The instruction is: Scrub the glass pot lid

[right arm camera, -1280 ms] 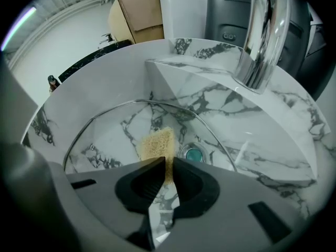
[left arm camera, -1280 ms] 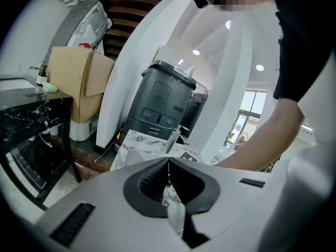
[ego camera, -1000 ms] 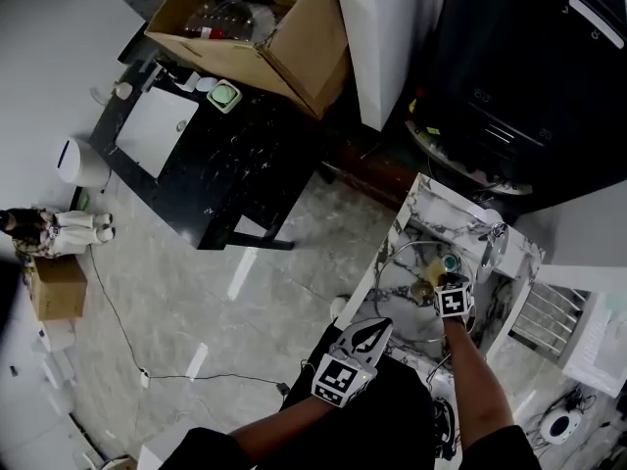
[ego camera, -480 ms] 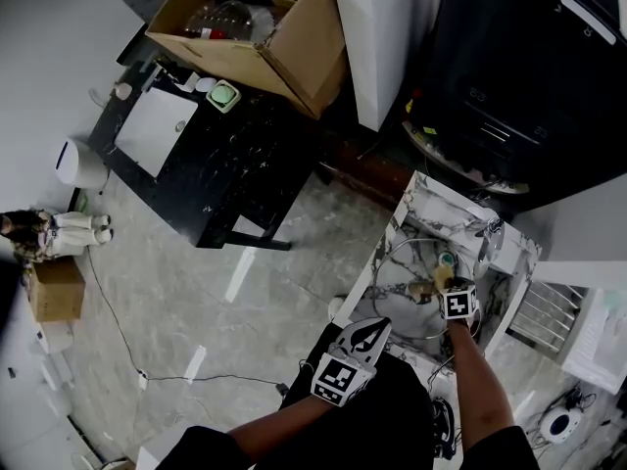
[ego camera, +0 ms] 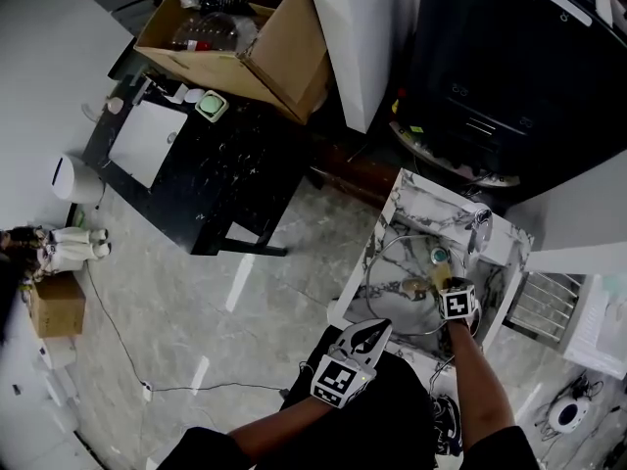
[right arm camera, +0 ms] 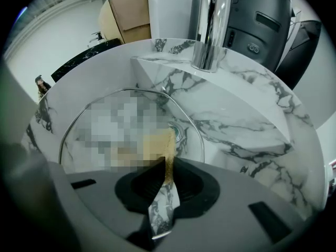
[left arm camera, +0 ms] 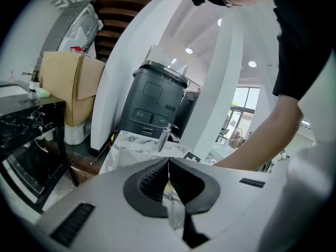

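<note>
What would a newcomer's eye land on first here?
The white marble sink at the head view's lower right stands out, with the glass pot lid lying in it below a chrome faucet. The right hand-held gripper is shut on a yellow scrub pad over the lid; the left hand-held gripper is shut and empty, near the person's body. An open cardboard box sits upper left.

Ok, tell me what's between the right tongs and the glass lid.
A tan scrub pad, pinched in the right tongs, reaches onto the glass lid; nothing else lies between. The right gripper view shows it.
</note>
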Available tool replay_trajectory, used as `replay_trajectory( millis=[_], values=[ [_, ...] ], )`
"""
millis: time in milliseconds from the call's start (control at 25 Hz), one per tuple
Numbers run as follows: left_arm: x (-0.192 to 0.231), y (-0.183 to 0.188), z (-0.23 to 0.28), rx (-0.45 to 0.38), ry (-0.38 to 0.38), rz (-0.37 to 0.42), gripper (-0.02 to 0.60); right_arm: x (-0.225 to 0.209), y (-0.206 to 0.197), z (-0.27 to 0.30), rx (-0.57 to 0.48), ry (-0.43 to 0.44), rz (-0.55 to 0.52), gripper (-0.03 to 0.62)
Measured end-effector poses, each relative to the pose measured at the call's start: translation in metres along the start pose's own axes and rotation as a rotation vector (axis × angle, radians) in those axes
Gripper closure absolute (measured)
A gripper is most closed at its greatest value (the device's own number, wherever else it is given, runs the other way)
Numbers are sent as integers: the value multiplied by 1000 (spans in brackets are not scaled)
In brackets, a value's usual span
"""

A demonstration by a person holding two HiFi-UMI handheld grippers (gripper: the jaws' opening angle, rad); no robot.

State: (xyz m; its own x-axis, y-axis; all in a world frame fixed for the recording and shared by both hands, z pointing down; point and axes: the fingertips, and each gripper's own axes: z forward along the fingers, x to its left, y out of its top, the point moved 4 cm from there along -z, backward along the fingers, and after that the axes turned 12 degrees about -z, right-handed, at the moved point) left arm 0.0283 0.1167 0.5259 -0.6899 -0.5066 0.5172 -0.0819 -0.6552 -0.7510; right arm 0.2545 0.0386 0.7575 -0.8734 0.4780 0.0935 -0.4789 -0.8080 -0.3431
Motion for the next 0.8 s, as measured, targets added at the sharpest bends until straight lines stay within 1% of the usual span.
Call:
replay_trajectory(
  millis=[240,440,640,800],
  values=[
    [-7,-1,3,-4,-19,10,565,1,-7,-6,2,7,9,539],
    [-9,-2,2,17,-22,16,565,3,-19,-9,22,5,17,539],
    [-8,-1,3,5,-20,12,565,4,-22,-9,10,14,-6,539],
    [-7,1,4,12,-21,22,565,6,-26,-12,34,14,-2,539]
  ],
)
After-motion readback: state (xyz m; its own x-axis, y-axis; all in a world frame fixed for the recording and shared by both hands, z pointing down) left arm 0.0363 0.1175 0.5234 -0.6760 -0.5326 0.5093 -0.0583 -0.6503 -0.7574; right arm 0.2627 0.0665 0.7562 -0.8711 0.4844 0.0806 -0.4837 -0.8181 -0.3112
